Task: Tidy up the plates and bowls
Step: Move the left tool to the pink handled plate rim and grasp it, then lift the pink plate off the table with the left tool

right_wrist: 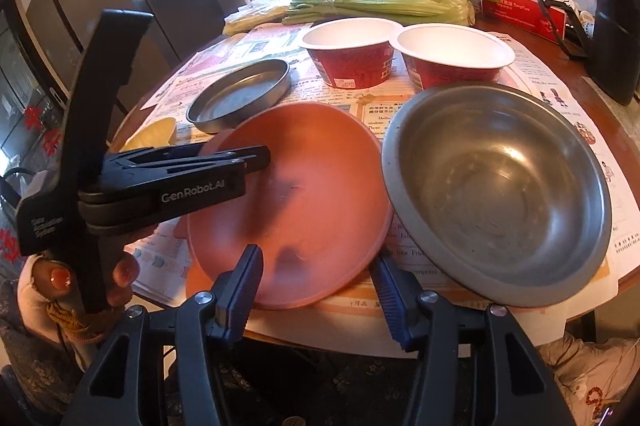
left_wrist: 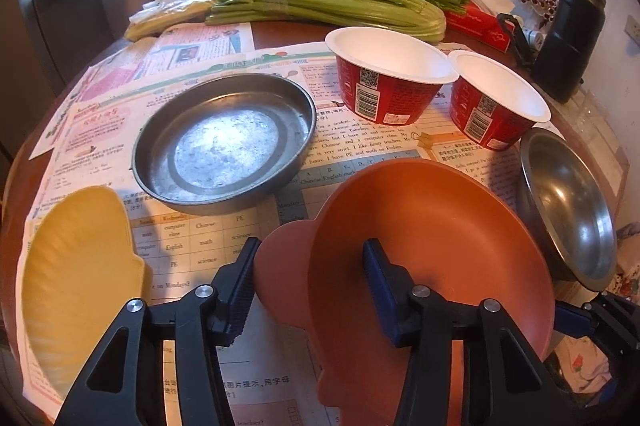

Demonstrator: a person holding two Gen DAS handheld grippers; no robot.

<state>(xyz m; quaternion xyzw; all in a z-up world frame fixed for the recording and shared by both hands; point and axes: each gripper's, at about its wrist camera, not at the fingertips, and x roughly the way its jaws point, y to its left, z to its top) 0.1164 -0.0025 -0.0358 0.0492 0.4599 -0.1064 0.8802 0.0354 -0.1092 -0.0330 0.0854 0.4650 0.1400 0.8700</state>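
Nearest in the left wrist view, the left gripper straddles the near-left rim of the orange bowl — one finger outside by the bowl's flat ear, the other inside the hollow; whether the pads actually press the wall I cannot tell. From the right wrist view the right gripper stands with its jaws spread around the near edge of the same bowl, the pads apart from it. A hand at the left of that view grips the other gripper's handle. Just right of the orange bowl, touching its rim or nearly so, sits the steel bowl, tilted a little toward the camera. At the near-left table edge lies a yellow dish. Farther back, left of centre, rests the metal pan, empty, on printed sheets that cover the table. Beyond it stand two red cups with white insides, side by side and touching at the rims. Behind them — celery lies across the table, with a red tissue box and a black flask to the right.
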